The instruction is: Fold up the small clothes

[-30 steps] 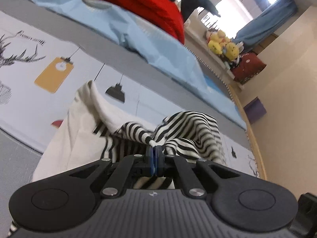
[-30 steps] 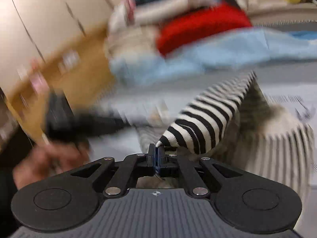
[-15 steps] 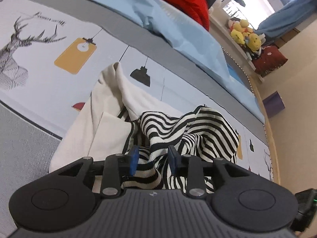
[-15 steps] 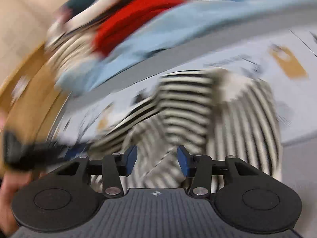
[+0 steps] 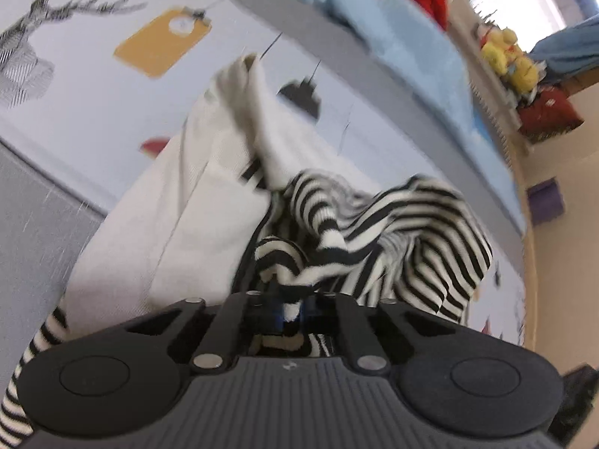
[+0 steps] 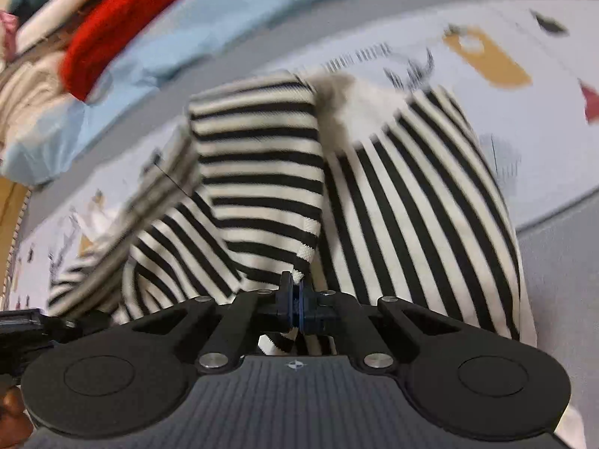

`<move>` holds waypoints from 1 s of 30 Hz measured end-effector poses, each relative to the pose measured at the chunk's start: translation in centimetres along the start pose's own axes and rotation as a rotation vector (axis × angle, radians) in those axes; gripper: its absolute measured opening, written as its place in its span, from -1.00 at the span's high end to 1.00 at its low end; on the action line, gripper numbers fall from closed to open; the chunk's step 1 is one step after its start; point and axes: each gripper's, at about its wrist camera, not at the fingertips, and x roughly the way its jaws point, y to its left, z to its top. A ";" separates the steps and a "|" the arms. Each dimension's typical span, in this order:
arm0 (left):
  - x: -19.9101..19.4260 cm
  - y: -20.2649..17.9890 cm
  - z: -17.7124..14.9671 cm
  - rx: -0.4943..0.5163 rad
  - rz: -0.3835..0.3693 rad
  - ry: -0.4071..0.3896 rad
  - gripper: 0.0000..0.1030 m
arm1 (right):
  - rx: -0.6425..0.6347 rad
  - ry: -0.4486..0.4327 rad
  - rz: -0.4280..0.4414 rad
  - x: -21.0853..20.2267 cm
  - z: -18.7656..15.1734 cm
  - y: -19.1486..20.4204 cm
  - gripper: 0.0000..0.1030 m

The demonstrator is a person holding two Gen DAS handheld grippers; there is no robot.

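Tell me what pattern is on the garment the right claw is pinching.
Black and cream-white stripes on the garment, clearest in the right wrist view, where the right claw pinches its edge.

Surface: you work over a grey bed (image 5: pixel 33 202) covered by a pale printed sheet (image 5: pixel 93 86) showing a deer, tags and lamps.
Lying on it: your striped garment (image 6: pixel 419 202), crumpled, cream side partly upward.
Far edge: a light blue blanket (image 5: pixel 382 37) lies along the bed.

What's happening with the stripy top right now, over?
Left hand-held gripper shut on stripy top. Right hand-held gripper shut on its hem. Top bunched on printed mat. Nothing in the way, over.
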 end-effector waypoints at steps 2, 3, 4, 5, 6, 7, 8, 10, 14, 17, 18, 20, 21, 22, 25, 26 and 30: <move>-1.2 -0.5 0.3 0.010 -0.059 -0.079 0.91 | -0.013 -0.096 0.051 -1.9 0.4 0.3 0.97; -2.3 -0.7 0.4 0.008 -0.122 -0.143 0.91 | -0.007 -0.150 0.088 -3.0 0.6 0.2 0.97; -3.3 -0.8 0.5 0.007 -0.185 -0.201 0.91 | 0.006 -0.214 0.143 -4.5 0.9 0.0 0.97; -4.4 -1.0 0.5 0.013 -0.253 -0.260 0.91 | 0.017 -0.272 0.198 -5.9 0.9 -0.3 0.97; -5.6 -1.2 0.5 0.032 -0.310 -0.314 0.91 | 0.023 -0.333 0.263 -7.4 0.9 -0.8 0.97; -6.4 -1.3 0.6 0.047 -0.335 -0.343 0.91 | 0.026 -0.402 0.341 -9.1 0.8 -1.2 0.97; -6.8 -1.3 0.5 0.054 -0.351 -0.357 0.91 | 0.034 -0.448 0.416 -10.3 0.8 -1.6 0.97; -6.6 -0.2 0.6 0.013 -0.369 -0.311 0.91 | 0.068 -0.465 0.577 -11.8 0.8 -3.0 0.97; -4.4 3.1 1.0 -0.139 -0.354 -0.103 0.91 | 0.003 -0.220 0.601 -11.3 0.1 -4.4 0.97; -2.8 4.2 0.4 -0.071 -0.135 0.071 0.91 | -0.080 0.052 0.378 -8.6 -1.8 -5.3 0.97; -2.4 4.8 0.1 -0.063 -0.070 0.101 0.90 | -0.088 0.134 0.303 -7.7 -2.6 -5.9 0.97; -1.9 5.7 -0.2 -0.081 -0.041 0.147 0.88 | -0.121 0.223 0.171 -6.4 -4.0 -6.7 0.97; -1.8 5.6 0.0 -0.076 -0.039 0.162 0.85 | -0.154 0.235 0.140 -6.1 -4.3 -6.7 0.96; -1.9 5.3 0.1 -0.046 -0.026 0.160 0.84 | -0.171 0.238 0.139 -6.0 -4.3 -6.5 0.96; -2.6 3.7 0.4 0.061 0.014 0.123 0.33 | -0.159 0.175 0.202 -6.7 -3.4 -5.9 0.85; -2.8 3.4 0.5 0.074 0.019 0.104 0.14 | -0.139 0.143 0.210 -6.7 -2.8 -5.8 0.63; -2.7 3.2 0.0 0.063 -0.013 0.127 0.07 | -0.027 0.053 0.160 -5.4 -1.2 -6.5 0.02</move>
